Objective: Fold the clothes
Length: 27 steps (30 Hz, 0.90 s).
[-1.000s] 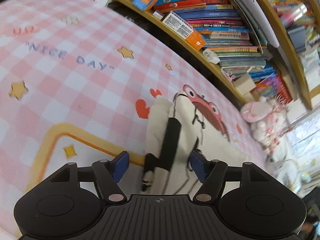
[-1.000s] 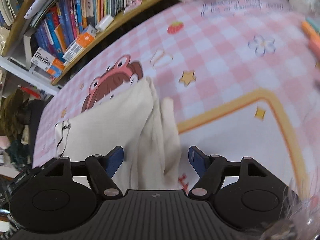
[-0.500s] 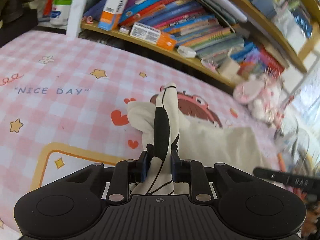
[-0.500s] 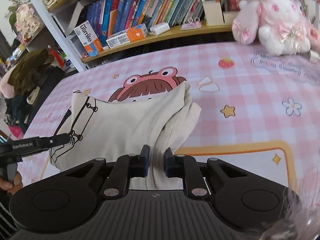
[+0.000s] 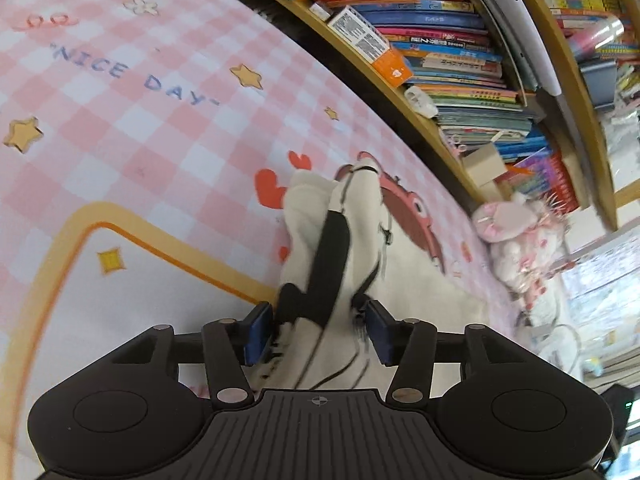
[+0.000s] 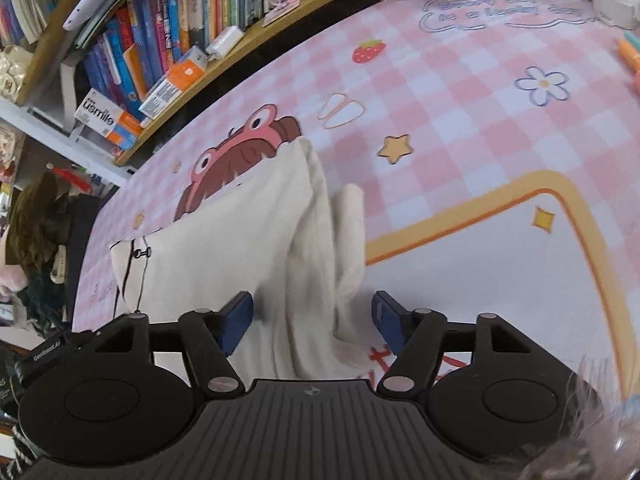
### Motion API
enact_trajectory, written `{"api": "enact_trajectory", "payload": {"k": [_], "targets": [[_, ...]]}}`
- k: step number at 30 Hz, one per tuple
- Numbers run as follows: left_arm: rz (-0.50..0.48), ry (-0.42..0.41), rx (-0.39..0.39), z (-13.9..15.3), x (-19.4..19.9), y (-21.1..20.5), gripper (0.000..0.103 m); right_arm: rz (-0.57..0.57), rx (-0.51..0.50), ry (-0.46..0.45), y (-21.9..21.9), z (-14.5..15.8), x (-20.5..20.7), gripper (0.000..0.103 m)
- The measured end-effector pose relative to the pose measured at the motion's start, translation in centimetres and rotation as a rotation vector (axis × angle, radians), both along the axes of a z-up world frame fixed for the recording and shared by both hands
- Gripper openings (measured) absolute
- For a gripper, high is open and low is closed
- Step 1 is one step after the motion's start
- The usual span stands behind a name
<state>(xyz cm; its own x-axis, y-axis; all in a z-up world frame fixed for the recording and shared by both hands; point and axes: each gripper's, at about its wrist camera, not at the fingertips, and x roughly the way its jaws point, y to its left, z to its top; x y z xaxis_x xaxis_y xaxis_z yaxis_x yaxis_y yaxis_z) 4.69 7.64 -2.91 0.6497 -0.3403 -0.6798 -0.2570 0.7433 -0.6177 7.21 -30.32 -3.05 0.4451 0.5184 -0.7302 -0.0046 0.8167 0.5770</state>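
Note:
A cream garment [image 5: 362,204] with a black stripe and thin black line trim lies folded on the pink checked mat [image 5: 120,120]. My left gripper [image 5: 319,330] is open, low over the garment's striped end, with the cloth lying between its blue pads [image 5: 258,332]. In the right wrist view the same cream garment [image 6: 224,248] lies flat, a loose sleeve fold on its right side. My right gripper [image 6: 313,320] is open too, its blue pads [image 6: 238,320] standing either side of the garment's bunched near edge. Neither pinches the cloth.
A wooden bookshelf [image 5: 440,52] packed with books runs along the far edge of the mat [image 6: 460,120]. A pink and white plush toy [image 5: 516,232] sits at its right end. Coloured pens [image 6: 630,56] lie at the right edge. Dark clothes [image 6: 36,216] are heaped off the left side.
Half a second ago both grippers were shut on the garment and held higher. Now both have opened and sit low over the mat, with the cloth lying loose between the pads.

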Motion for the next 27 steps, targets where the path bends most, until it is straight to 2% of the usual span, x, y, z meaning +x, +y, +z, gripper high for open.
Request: {"api": "enact_trajectory", "payload": {"k": [2,4,5,8,10,13,15,16,17,20,23,27], "targets": [[-0.003,-0.004,0.000,-0.1,0.2,-0.4,0.044,0.022,-0.002,-0.006,0.6,0.0,0.0,0.037],[-0.020,0.003,0.051,0.3,0.3,-1.0,0.027,0.041,-0.030,-0.033,1.0,0.5,-0.5,0.026],[-0.033,-0.010,0.076,0.8,0.2,-1.3,0.023,0.050,-0.045,-0.046,1.2,0.7,-0.7,0.020],[-0.081,-0.051,0.150,2.3,-0.3,-2.1,0.021,0.079,-0.087,-0.086,1.9,1.4,-1.4,0.018],[-0.097,-0.045,0.157,2.3,-0.5,-2.2,0.021,0.097,-0.115,-0.113,2.3,1.8,-1.9,0.018],[-0.091,-0.025,0.093,1.7,-0.7,-1.5,0.022,0.110,-0.142,-0.135,2.6,2.3,-2.4,0.018],[-0.092,-0.017,0.063,1.5,-0.8,-1.1,0.023,0.076,-0.117,-0.099,2.0,1.8,-2.2,0.020],[-0.093,-0.012,0.057,1.4,-0.8,-1.1,0.025,0.060,-0.104,-0.081,1.7,1.5,-2.2,0.025],[-0.092,-0.009,0.053,1.3,-1.0,-1.0,0.026,0.043,-0.091,-0.063,1.4,1.3,-2.1,0.036],[-0.081,0.006,0.031,0.7,-0.9,-0.8,0.032,0.002,-0.054,-0.024,0.5,0.8,-2.0,0.043],[-0.068,0.020,0.000,0.1,-0.8,-0.6,0.034,-0.032,-0.008,0.013,-0.1,0.1,-2.0,0.046],[-0.044,0.020,-0.069,-0.5,-0.9,0.1,0.034,-0.042,0.030,0.016,-0.2,-0.1,-1.7,0.044]]}}
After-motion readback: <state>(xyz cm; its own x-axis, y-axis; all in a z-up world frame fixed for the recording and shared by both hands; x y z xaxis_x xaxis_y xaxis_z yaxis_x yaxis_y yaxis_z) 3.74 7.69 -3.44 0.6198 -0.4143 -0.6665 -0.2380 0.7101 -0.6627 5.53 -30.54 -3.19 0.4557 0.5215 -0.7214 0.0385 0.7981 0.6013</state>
